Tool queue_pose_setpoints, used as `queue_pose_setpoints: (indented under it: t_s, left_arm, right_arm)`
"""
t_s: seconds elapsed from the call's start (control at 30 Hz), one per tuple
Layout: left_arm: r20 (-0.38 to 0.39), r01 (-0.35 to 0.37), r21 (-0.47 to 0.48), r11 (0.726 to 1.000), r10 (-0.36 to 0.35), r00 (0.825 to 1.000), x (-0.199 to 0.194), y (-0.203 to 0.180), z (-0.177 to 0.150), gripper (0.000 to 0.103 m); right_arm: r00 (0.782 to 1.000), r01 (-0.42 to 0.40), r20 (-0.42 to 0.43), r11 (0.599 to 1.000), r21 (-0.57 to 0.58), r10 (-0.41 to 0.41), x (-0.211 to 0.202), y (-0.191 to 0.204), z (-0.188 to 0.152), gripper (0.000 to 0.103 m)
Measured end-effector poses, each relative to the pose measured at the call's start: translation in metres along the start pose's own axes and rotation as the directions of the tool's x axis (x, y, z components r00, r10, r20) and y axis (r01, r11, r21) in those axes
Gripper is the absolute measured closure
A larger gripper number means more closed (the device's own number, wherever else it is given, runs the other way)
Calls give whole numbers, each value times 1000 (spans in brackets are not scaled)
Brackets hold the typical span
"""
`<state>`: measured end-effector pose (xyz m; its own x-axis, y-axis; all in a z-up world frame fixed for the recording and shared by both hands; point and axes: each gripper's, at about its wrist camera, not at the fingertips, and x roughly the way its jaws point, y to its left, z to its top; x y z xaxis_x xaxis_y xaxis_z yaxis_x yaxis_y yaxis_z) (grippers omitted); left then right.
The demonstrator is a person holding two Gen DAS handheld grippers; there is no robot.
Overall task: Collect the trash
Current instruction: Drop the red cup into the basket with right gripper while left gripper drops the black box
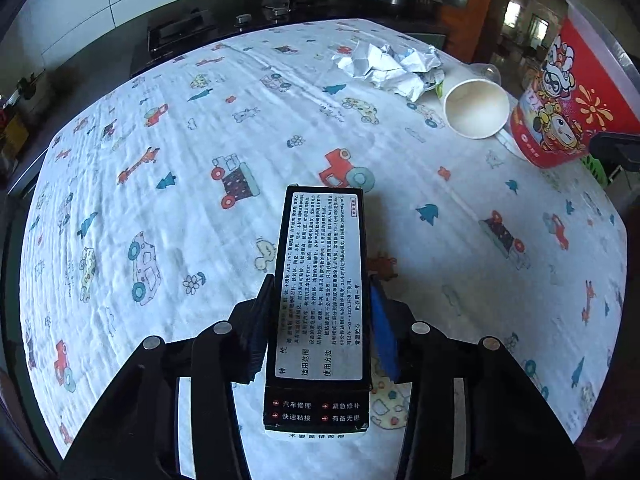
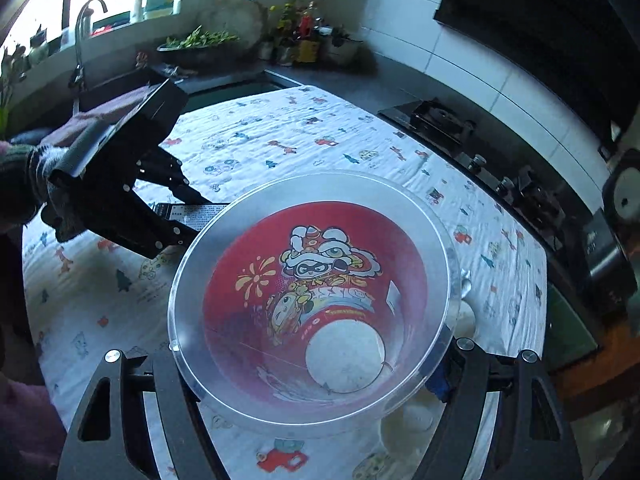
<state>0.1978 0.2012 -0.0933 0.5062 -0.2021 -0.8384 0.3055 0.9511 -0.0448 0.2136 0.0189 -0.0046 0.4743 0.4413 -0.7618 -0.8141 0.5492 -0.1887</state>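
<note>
The left hand-held gripper (image 1: 320, 316) clamps a black printed box (image 1: 320, 292) between its pads, above the bench (image 1: 160, 200) with its cartoon-print cloth. The right hand-held gripper (image 2: 316, 364) grips a red bucket (image 2: 312, 304) by its clear rim. Beyond the box, near the bucket, lie a tipped paper cup (image 1: 476, 108) and crumpled paper (image 1: 388, 64). A stove (image 1: 180, 32) borders the far bench edge.

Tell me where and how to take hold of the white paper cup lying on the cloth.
Grip the paper cup across its side wall near the open rim, coming down from above. It lies tipped on its side, mouth toward the left wrist camera, with the red bucket close on one side and crumpled paper behind.
</note>
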Motion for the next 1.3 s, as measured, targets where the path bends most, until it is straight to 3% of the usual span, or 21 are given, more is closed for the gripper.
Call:
queue_pose_setpoints:
  t_s: [0.13,0.3,0.47,0.53,0.7,0.87,0.97,1.17,1.3]
  left_arm:
    - [55,21,9,1000,-21,998,-21,-21,4,59]
    - [112,61,42,997,-65,992,-41,-54,16,59]
    - [144,105,93,990,-118,983,-49,-101,34,59]
    - [153,119,118,986,-136,979,-49,-120,43,59]
    - [166,154,178,972,-184,969,-46,-177,71,59]
    - [176,203,223,953,-245,954,-38,-237,102,59]
    - [168,227,246,942,-272,947,-29,-268,119,59]
    - [135,280,269,922,-324,936,-5,-322,154,59]
    - [105,301,286,910,-342,934,13,-353,171,59]
  right_arm:
    - [998,52,29,987,151,-57,-33,-15,-30,29]
    - [985,160,8,937,311,-170,-71,-41,-76,29]
    - [954,287,-58,843,455,-293,-108,-80,-129,29]
    - [924,369,-104,787,494,-369,-125,-98,-155,29]
    - [878,464,-196,669,581,-437,-152,-147,-220,29]
    - [853,505,-267,577,642,-449,-165,-193,-275,29]
    - [852,504,-286,544,670,-438,-166,-214,-299,29]
    - [855,504,-316,513,695,-412,-146,-240,-328,28]
    - [851,512,-337,495,702,-402,-132,-248,-344,22]
